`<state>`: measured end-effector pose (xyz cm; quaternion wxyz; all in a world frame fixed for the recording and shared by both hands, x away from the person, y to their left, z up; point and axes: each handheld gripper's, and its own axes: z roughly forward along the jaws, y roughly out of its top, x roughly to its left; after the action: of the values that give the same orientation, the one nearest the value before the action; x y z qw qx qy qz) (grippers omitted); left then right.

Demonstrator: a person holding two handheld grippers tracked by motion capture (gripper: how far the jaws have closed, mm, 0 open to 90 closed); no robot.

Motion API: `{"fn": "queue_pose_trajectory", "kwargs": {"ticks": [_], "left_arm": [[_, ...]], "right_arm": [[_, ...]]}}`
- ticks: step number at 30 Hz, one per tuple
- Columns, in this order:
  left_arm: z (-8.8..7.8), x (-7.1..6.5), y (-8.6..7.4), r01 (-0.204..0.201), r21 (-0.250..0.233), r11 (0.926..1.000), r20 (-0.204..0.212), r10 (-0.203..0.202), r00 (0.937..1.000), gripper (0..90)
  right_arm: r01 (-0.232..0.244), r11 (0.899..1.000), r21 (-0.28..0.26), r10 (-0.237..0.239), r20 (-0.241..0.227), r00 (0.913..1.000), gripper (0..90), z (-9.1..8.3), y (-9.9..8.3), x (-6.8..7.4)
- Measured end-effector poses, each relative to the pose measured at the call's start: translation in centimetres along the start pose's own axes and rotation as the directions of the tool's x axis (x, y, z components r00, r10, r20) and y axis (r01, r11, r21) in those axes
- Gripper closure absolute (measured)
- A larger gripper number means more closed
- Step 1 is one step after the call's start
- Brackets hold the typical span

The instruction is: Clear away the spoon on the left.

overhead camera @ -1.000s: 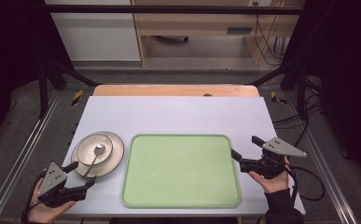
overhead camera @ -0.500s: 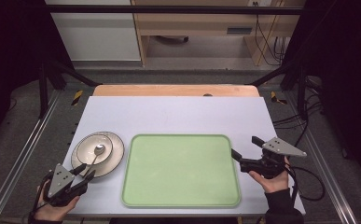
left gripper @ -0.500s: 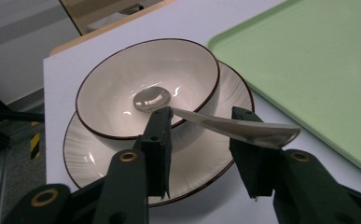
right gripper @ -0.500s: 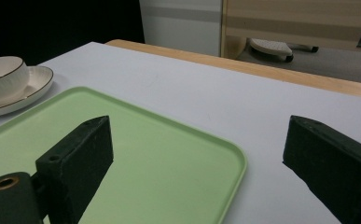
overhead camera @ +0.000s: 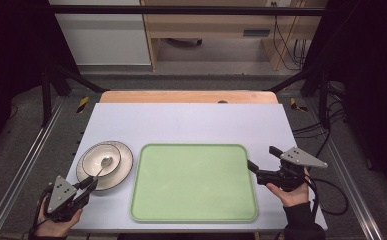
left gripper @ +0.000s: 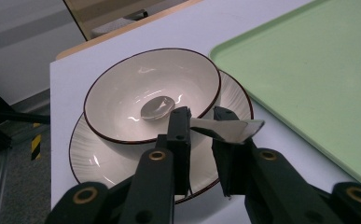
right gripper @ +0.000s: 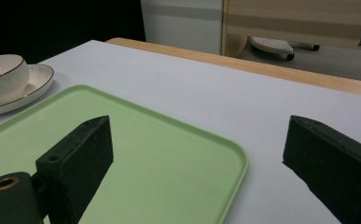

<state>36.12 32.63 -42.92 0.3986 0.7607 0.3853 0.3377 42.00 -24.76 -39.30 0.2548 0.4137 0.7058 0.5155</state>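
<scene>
Straddling the spoon (left gripper: 225,128) handle with narrowly parted jaws, the left hand-held gripper (left gripper: 201,140) reaches a bowl (left gripper: 122,93) on a plate (left gripper: 89,158); the right hand-held gripper (right gripper: 197,154) gapes empty beside the green tray (overhead camera: 193,182) on the surface (overhead camera: 191,122).

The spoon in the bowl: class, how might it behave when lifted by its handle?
The spoon looks rigid and glossy, so it may slip or pivot between the left gripper jaws. Its head rests in the bowl, so it could scrape or nudge that.
</scene>
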Motion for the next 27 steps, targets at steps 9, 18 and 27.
{"fn": "queue_pose_trajectory", "kwargs": {"ticks": [9, 18, 27], "left_arm": [[-0.04, -0.17, 0.21, 0.016, -0.014, 0.9998, -0.018, -0.016, 0.9997, 81.6], [-0.26, -0.01, 0.24, 0.045, -0.017, 0.9988, -0.040, -0.046, 0.9981, 86.2], [-0.38, 0.28, 0.20, 0.095, -0.022, 0.9952, -0.041, -0.096, 0.9945, 87.7]], "right_arm": [[0.003, 1.000, 0.005, -0.003, -0.003, 1.0000, 8.5, 0.14, -0.03, 0.07], [0.002, 1.000, 0.005, -0.002, -0.002, 1.0000, 8.4, 0.13, -0.03, 0.03], [-0.005, 1.000, 0.004, 0.005, -0.002, 1.0000, 8.3, 0.09, -0.03, -0.03]]}}
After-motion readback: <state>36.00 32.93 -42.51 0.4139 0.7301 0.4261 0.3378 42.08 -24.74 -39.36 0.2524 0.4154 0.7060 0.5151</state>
